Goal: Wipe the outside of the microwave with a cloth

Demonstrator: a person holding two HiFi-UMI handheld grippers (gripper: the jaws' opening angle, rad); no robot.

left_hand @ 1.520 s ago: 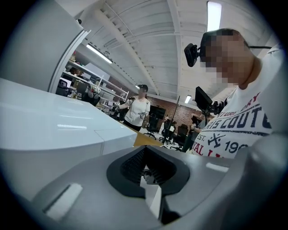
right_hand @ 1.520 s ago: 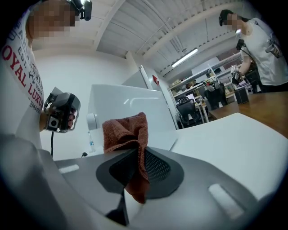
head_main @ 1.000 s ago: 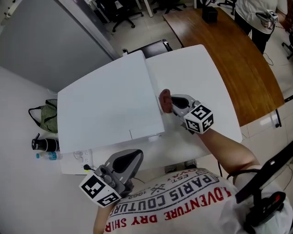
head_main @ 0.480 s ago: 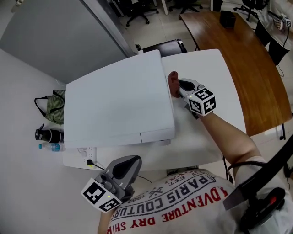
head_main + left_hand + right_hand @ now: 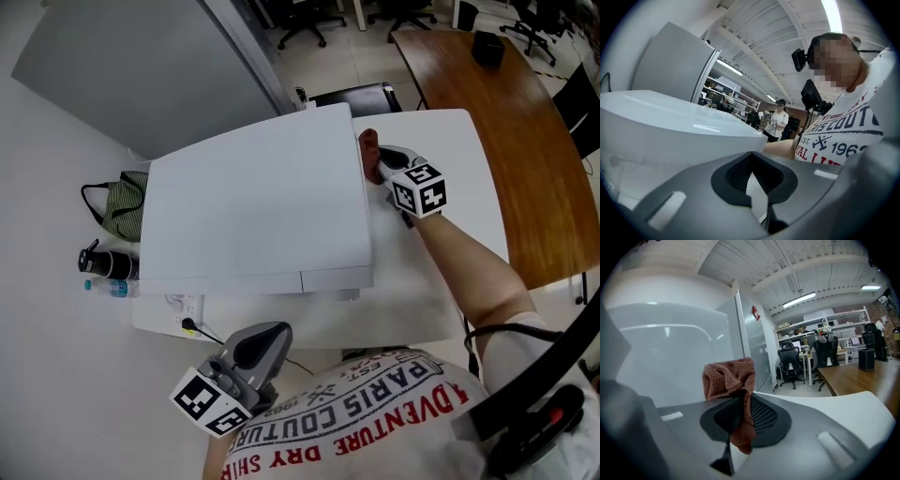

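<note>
So the right gripper [image 5: 382, 167] is pinching the cloth [image 5: 370, 155], a rusty-red bunched wad sticking up out of its tips. In the right gripper view the cloth [image 5: 729, 378] is clearly clamped. It sits just beside the microwave's [image 5: 253, 211] right side wall, toward the back corner. Looks like it's touching the wall, but I can't say for sure.

The key bit: the wall lies to the gripper's left, and its long run goes front to back, toward the person. My guess is any wiping stroke follows that line along the table [image 5: 441, 150], pressing leftward.

The left gripper [image 5: 255, 349] hangs low by the person's chest, off the microwave's front edge. Its tips are pressed together on nothing, so the right one is way closer to the job.
</note>
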